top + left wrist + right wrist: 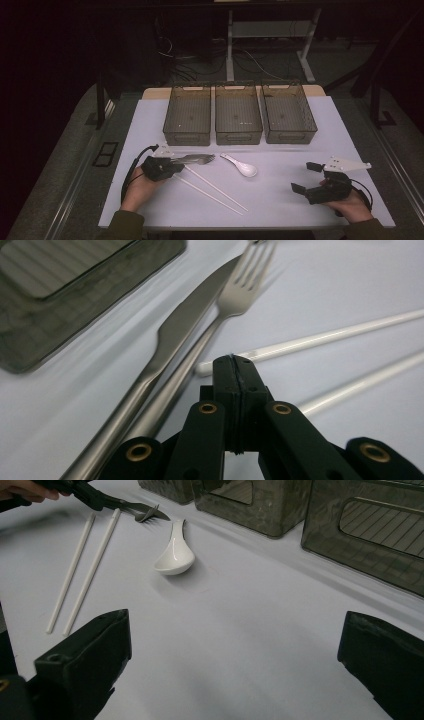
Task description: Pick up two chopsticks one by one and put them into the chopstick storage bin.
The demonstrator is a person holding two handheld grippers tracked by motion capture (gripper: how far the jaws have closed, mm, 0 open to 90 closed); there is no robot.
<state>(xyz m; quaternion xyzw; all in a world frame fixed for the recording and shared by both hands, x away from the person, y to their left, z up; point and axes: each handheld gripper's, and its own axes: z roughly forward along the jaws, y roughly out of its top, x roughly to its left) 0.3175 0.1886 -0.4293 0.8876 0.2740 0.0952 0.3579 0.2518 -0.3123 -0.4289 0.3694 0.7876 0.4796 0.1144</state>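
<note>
left tongs (234, 362) have both jaws pressed together w/ nothing between them, tip low over the table (280, 200) just beside the handles of the fork (235, 295) and knife (187, 315). fork and knife lie side by side, touching, near the front of the left bin (187, 117). two white chopsticks (215, 190) lie next to them, one end right by the tong tip. white spoon (242, 167) sits a bit to the right, in front of the middle bin (238, 117). right tongs (306, 178) rest on the table w/ jaws wide apart, holding nothing, well away from the cutlery.

looks like the step is picking a piece to grab, prob fork or knife. nothing is in a bin yet, right bin (289, 115) too.

next move: jaws must part first, then go down around one thin handle w/o pushing the other piece away.
</note>
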